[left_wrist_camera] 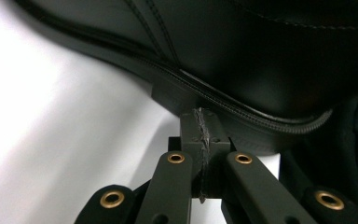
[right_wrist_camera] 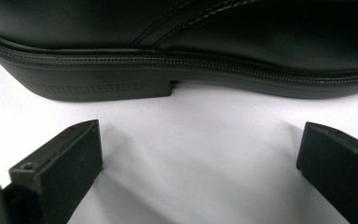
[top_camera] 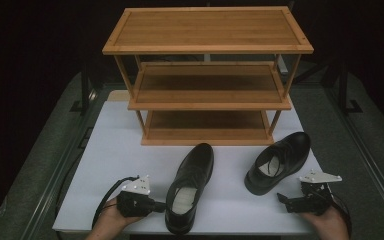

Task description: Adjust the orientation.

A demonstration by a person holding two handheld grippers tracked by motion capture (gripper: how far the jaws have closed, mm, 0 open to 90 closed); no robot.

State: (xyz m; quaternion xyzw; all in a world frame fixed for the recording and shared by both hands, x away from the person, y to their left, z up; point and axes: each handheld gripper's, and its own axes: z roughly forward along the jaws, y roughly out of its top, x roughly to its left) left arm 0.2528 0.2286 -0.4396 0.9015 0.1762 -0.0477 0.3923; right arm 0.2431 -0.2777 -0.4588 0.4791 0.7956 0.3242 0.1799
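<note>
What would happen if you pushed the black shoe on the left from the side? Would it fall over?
The left shoe probably slides rather than tips: its flat sole and heel rest on the smooth white table. Its shiny leather looks fairly stiff, so it likely keeps its shape. The shut left tool, pressed near the sole, might turn it.

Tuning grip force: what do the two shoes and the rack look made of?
Left shoe and right shoe: likely smooth black leather or a synthetic, going by the soft sheen and stitched seams; the sole looks like matte rubber with a ribbed welt. Rack: light wood, possibly bamboo, with visible grain and a satin finish.
</note>
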